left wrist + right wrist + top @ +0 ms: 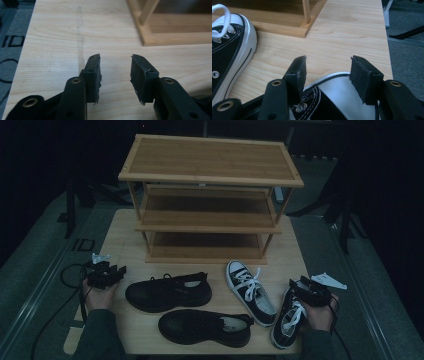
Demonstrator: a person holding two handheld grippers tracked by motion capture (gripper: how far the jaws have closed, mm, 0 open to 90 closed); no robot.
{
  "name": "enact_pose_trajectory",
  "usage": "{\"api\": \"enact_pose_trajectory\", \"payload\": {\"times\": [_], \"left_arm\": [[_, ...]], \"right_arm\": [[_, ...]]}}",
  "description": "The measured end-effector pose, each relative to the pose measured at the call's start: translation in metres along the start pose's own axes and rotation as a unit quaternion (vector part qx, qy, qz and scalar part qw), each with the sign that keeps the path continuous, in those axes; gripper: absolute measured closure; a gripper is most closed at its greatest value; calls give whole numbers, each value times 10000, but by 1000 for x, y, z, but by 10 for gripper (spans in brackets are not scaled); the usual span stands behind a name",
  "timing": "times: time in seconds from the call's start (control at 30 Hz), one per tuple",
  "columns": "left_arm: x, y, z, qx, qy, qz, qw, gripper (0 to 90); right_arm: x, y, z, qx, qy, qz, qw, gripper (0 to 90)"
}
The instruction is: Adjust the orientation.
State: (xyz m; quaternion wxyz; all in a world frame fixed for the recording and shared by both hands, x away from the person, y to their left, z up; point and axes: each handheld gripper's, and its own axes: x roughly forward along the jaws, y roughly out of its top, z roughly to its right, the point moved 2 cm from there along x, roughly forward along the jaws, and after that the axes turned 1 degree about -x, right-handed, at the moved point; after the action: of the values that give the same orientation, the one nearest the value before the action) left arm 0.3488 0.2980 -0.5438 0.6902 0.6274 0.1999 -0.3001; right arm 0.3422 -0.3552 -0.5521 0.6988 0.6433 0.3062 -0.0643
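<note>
Dim, murky high view; brighter gripper views

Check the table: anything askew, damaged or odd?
Nothing spilled or broken. The four shoes lie loose on the table before the rack. The two sneakers splay apart, toes diverging. The right gripper hangs open over one sneaker's toe; its pads look frayed.

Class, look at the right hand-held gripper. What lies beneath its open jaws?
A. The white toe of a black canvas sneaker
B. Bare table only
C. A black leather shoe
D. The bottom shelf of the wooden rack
A: in the right gripper view the right hand-held gripper stands open over the sneaker's white toe cap.
</note>
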Motion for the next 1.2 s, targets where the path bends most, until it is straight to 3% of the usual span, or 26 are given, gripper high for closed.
{"api": "enact_pose_trajectory", "payload": {"times": [0.43, 0.8, 1.2], "left_arm": [[-24, -5, 25, 326, -308, -112, 9989, 640], [-43, -7, 50, 665, -560, -52, 9962, 631], [-57, 0, 73, 842, -838, -11, 9929, 622]], "right_arm": [[0, 0, -1, 0, -9, 11, 10000, 461], [0, 0, -1, -23, -15, 8, 10000, 459], [-1, 0, -2, -51, -19, 7, 10000, 456]]}}
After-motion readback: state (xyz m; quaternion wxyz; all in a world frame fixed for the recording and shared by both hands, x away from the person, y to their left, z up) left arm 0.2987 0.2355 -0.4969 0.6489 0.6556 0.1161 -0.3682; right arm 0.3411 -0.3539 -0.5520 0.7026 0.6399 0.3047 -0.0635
